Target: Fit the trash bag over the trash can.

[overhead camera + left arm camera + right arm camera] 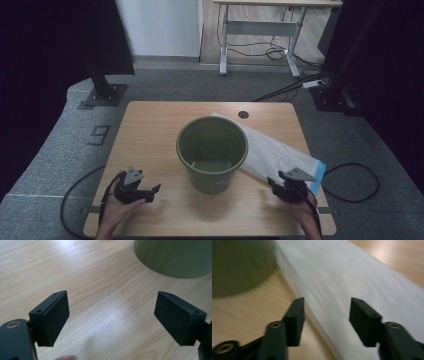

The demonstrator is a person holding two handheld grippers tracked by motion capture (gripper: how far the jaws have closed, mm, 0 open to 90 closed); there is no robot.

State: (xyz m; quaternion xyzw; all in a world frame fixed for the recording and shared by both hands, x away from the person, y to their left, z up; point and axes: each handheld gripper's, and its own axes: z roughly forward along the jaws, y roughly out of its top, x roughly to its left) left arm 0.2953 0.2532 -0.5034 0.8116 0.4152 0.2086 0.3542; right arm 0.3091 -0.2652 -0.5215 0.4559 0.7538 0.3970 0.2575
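A green bucket (212,180) stands upright in the middle of the wooden table (150,125), and its inside looks empty. A flat white bag (270,150) with a blue end lies on the table, running from behind the bucket toward the near right. My left gripper (154,193) rests at the near left, pointing toward the bucket (175,257); its jaws (112,315) stand wide open over bare wood. My right gripper (276,179) is at the near right, open and empty (327,317), with the white bag (352,277) under and ahead of it and the bucket (237,265) to its left.
A round cable hole (243,114) sits near the table's far edge. Black stand bases (102,94) rest on the grey floor at the far left and far right. Cables (350,182) trail beside the table. A white desk (260,30) stands further back.
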